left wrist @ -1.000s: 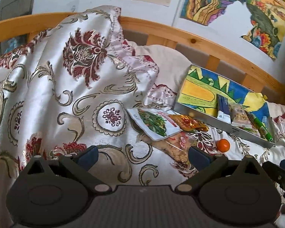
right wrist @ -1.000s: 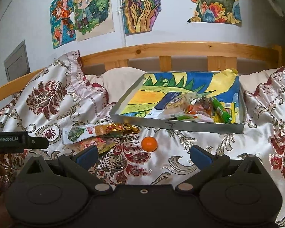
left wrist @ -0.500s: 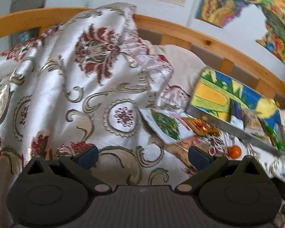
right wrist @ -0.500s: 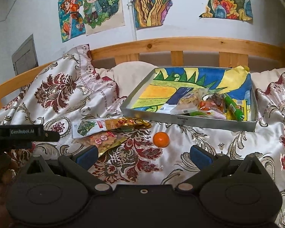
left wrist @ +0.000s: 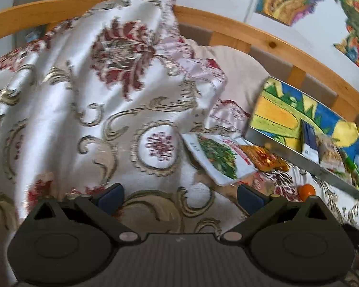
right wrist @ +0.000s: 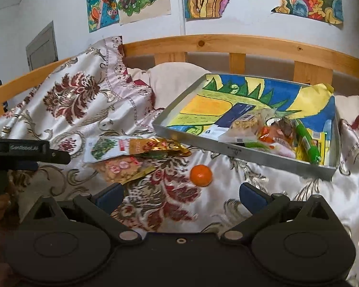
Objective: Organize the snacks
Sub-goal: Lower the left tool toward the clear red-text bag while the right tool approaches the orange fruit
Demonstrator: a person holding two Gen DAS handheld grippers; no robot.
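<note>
A metal tray lined with a bright drawing lies on the patterned bedspread and holds several snacks, among them a green tube. On the cloth in front of it lie a white packet with green leaves, a gold packet, a clear bag of nuts and a small orange. My right gripper is open just short of the orange. My left gripper is open, nothing in it, near the white packet.
A wooden bed rail runs behind the tray, with drawings on the wall above. The bedspread bunches up into a tall fold on the left, and a pale pillow sits beside the tray. The left gripper's body shows at the right view's left edge.
Both grippers have moved forward, closer to the loose snacks; the left view has swung so the packets sit further right. Nothing was grasped.
</note>
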